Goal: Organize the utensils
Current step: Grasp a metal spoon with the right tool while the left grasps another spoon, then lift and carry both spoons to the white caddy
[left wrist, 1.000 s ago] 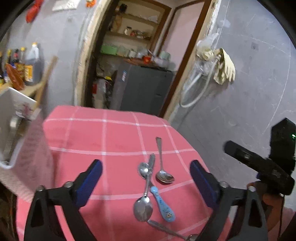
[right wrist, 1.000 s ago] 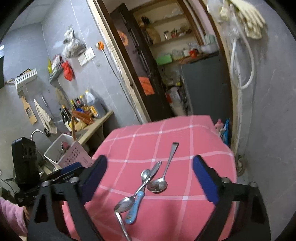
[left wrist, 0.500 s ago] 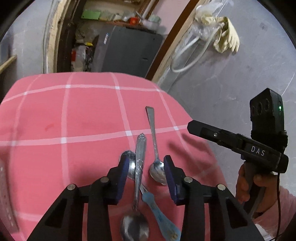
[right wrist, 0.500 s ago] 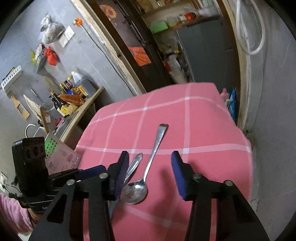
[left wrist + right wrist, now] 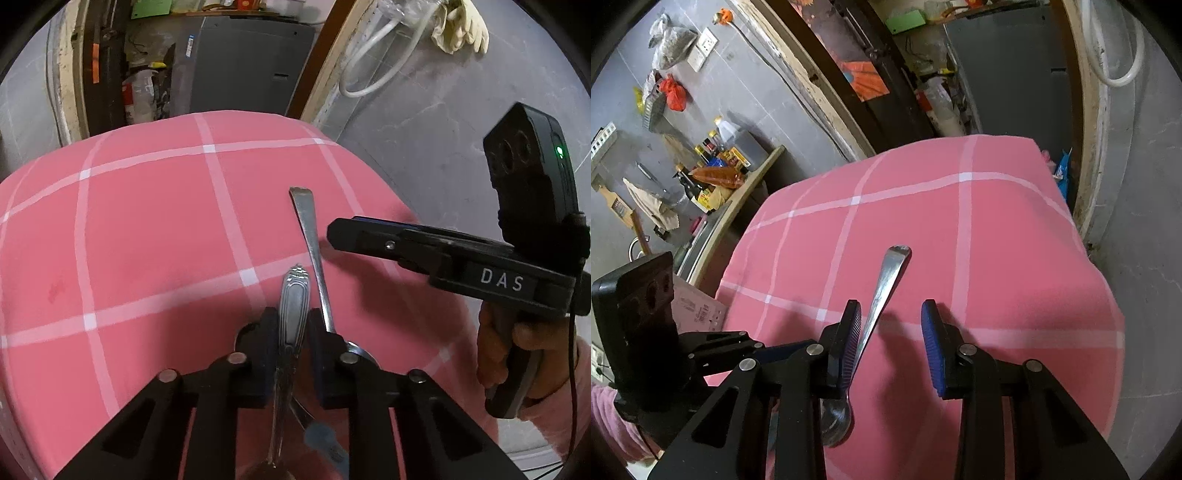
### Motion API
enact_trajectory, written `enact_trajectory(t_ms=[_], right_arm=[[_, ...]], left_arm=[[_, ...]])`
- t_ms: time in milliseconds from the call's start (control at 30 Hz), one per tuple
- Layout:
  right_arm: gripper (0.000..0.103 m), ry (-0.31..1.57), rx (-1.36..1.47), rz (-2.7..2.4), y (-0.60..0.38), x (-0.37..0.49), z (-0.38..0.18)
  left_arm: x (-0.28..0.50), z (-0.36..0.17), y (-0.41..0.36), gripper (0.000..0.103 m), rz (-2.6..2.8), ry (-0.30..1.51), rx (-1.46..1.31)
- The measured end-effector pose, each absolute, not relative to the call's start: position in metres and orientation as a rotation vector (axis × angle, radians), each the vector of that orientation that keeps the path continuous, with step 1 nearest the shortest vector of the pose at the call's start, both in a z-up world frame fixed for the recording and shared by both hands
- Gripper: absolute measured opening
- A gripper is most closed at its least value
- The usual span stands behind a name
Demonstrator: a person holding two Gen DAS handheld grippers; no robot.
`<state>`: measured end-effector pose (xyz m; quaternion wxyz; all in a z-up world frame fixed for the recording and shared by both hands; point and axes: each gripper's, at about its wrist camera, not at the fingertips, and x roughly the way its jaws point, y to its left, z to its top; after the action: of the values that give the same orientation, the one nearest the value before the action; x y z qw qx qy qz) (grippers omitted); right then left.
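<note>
Left gripper [image 5: 291, 332] closing on ornate spoon [image 5: 292, 314], handle lengthwise between pads; right gripper [image 5: 890, 339] closing, plain spoon [image 5: 882, 291] against its left pad only.

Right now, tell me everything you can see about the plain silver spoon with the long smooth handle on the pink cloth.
The plain silver metal spoon is shiny, with a slim smooth handle that widens to a flat rounded tip pointing away from the cameras. It lies flat on the pink checked tablecloth. Its bowl, partly hidden, sits near the right hand-held gripper, whose jaws are closing around the handle; the left blue pad looks to be against it, the right pad still apart. The ornate silver spoon lies just beside it.
</note>
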<state>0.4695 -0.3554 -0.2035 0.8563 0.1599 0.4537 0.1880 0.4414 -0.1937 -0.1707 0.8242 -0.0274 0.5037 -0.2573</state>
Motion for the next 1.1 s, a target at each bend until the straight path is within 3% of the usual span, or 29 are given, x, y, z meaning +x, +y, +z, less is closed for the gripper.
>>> enact_trajectory(t_ms=[433, 700, 1100], right_arm=[[0.026, 1.057, 0.369, 0.421, -0.343, 0.506, -0.217], [0.007, 1.094, 0.487, 0.395, -0.350, 0.513, -0.231], [0.002, 0.879, 0.494, 0.418, -0.344, 0.465, -0.183]], left_arm=[[0.447, -0.175, -0.183, 0.015, -0.562, 1.077, -0.141], [0.444, -0.176, -0.173, 0.015, -0.536, 1.058, -0.199], [0.424, -0.140, -0.147, 0.015, -0.503, 0.922, -0.237]])
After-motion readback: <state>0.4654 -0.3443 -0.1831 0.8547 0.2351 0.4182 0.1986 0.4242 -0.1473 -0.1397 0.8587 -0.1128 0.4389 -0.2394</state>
